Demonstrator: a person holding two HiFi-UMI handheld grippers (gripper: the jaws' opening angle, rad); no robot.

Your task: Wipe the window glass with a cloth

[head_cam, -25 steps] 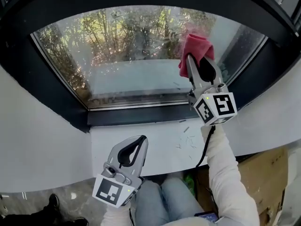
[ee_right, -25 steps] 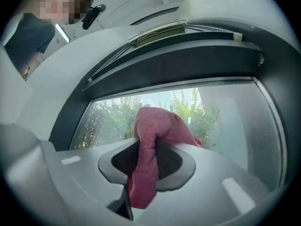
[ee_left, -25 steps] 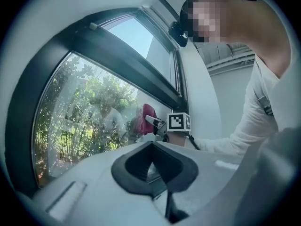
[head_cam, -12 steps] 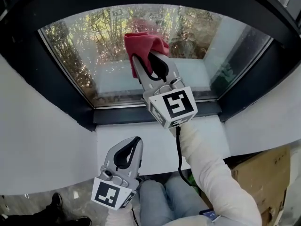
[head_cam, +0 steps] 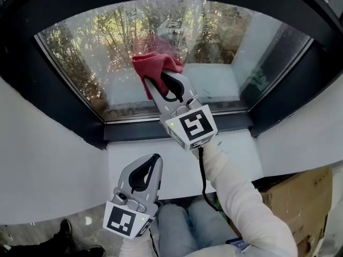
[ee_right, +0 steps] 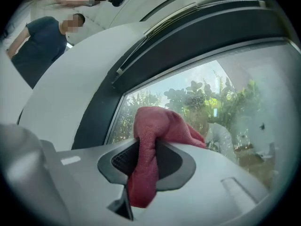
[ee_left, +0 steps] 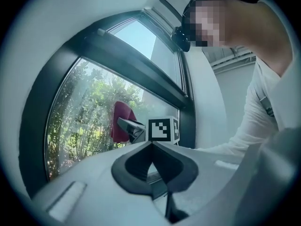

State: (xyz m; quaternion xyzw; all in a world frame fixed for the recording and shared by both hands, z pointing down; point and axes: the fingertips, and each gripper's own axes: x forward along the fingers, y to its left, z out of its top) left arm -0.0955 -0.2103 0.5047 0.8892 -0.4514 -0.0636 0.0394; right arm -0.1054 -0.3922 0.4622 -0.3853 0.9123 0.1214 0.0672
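Observation:
A red cloth (head_cam: 153, 66) is bunched against the window glass (head_cam: 107, 47), left of the pane's middle. My right gripper (head_cam: 155, 83) is shut on the cloth and holds it to the pane. The right gripper view shows the cloth (ee_right: 153, 140) clamped between the jaws, with the glass (ee_right: 235, 112) just beyond. My left gripper (head_cam: 152, 163) hangs low over the white sill (head_cam: 177, 167), shut with nothing in it. From the left gripper view I see the cloth (ee_left: 120, 121) and the right gripper's marker cube (ee_left: 161, 130) in front of the glass (ee_left: 80, 112).
A dark window frame (head_cam: 177, 128) runs below the pane and up both sides. White wall (head_cam: 43, 159) curves round to the left and right. A cardboard box (head_cam: 300, 202) stands at the lower right. A person in dark clothing (ee_right: 42, 46) stands in the room behind.
My right gripper has swept the cloth leftward across the glass, from the pane's right part to left of its middle. The left gripper has barely moved.

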